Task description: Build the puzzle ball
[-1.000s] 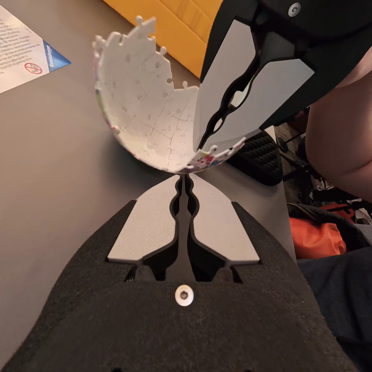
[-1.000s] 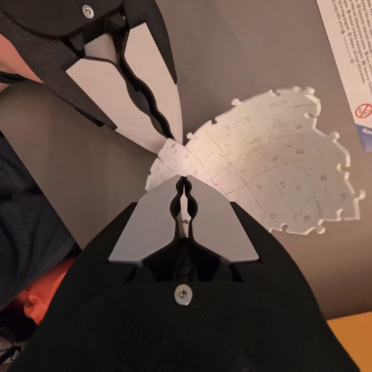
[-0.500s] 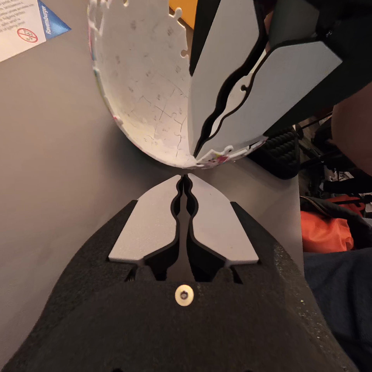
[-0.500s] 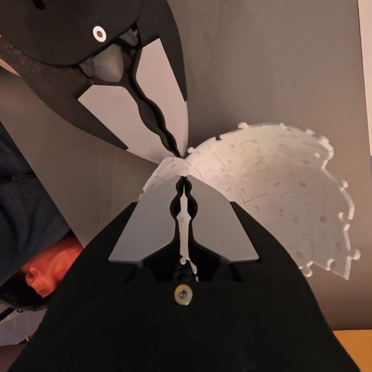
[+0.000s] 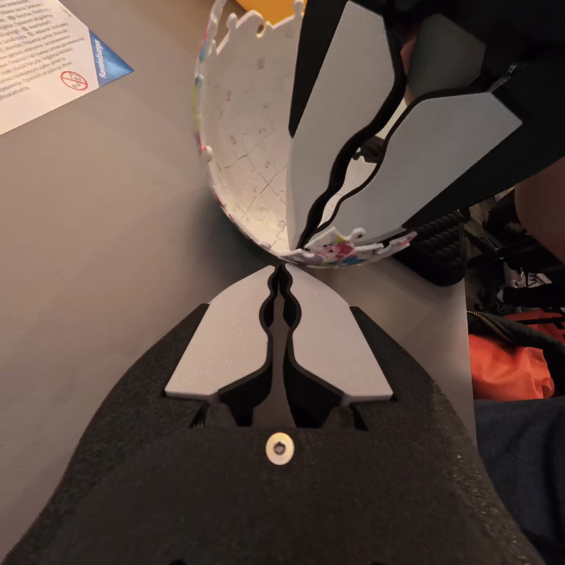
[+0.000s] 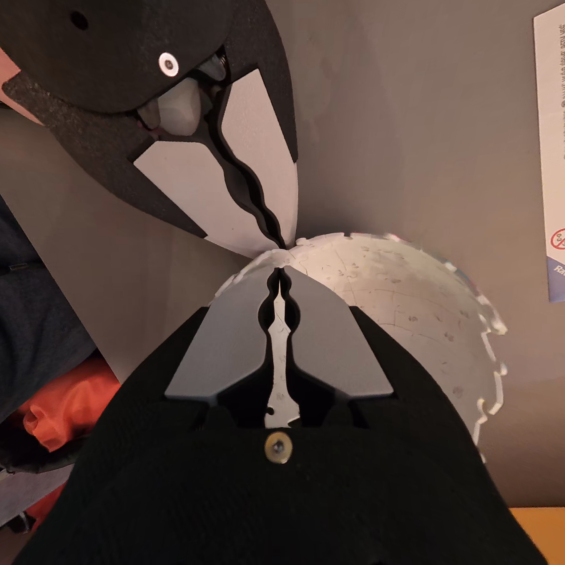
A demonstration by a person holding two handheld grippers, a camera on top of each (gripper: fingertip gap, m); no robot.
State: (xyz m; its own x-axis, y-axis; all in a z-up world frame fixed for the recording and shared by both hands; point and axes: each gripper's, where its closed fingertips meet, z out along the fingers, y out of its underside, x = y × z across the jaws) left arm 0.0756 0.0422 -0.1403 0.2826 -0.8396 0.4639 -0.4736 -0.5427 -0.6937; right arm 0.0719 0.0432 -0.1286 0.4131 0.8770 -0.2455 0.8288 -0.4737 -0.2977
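The partly built puzzle ball (image 5: 244, 122) is a curved white shell with numbered pieces inside and a colourful printed outside, held above the grey table (image 5: 91, 244). My left gripper (image 5: 279, 267) is shut, its tips pinching the shell's lower rim. My right gripper (image 5: 301, 244) comes in from the upper right and is shut on the shell wall just beside it. In the right wrist view the shell (image 6: 397, 290) runs between the right gripper's (image 6: 279, 269) fingers, and the left gripper (image 6: 282, 246) meets the rim from the upper left.
A printed leaflet (image 5: 46, 70) lies on the table at the far left, also in the right wrist view (image 6: 553, 153). A yellow box (image 5: 269, 9) is behind the shell. A black ribbed object (image 5: 440, 253) sits at the table edge. An orange bag (image 5: 510, 367) lies below. Left and right tips are no more than a few centimetres apart. Both grippers' tips are roughly 20 cm from the black ribbed object (image 5: 440, 253).
Both grippers have turned the shell together: it now stands more upright and edge-on. The right gripper looms closer in the left wrist view. Both grips stay shut.
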